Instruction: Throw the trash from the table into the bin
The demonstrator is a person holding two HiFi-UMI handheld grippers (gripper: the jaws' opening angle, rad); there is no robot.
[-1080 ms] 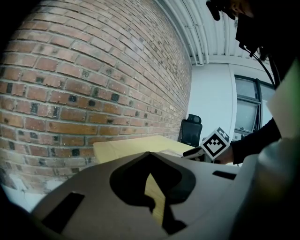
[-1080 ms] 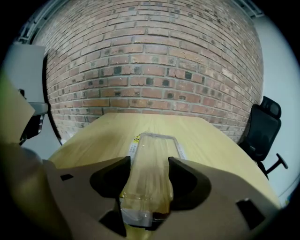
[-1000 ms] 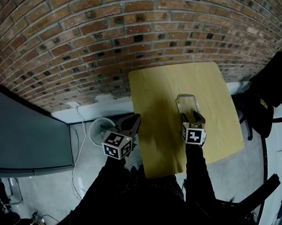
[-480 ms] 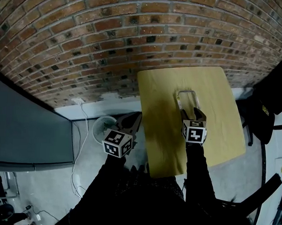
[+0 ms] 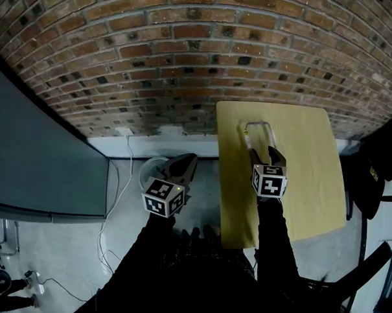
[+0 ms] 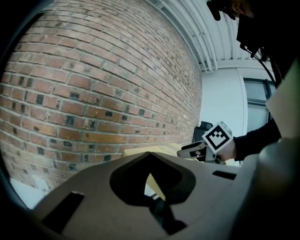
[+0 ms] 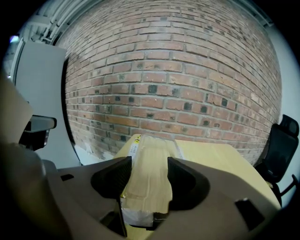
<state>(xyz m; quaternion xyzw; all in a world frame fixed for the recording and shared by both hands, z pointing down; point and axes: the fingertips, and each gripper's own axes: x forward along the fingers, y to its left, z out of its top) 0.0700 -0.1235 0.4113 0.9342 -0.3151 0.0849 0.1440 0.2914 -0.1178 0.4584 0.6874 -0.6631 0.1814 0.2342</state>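
Right gripper (image 5: 261,152) has its jaws clamped on a flat clear plastic wrapper (image 5: 258,132), which sticks out ahead of it over the left part of the wooden table (image 5: 306,164). Left gripper (image 5: 185,162), jaws together and empty, hangs over the floor just beside the white bin (image 5: 148,171), below the brick wall (image 5: 187,55)

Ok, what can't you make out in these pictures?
1. What's in the bin: head view, the left claw overlaps it, and it's small.
2. Print on the plastic packet's yellow label: right gripper view, too small.
3. The packet's near end: right gripper view, the right claw's body hides it.
4. The table's near edge: head view, the person's sleeve covers part.
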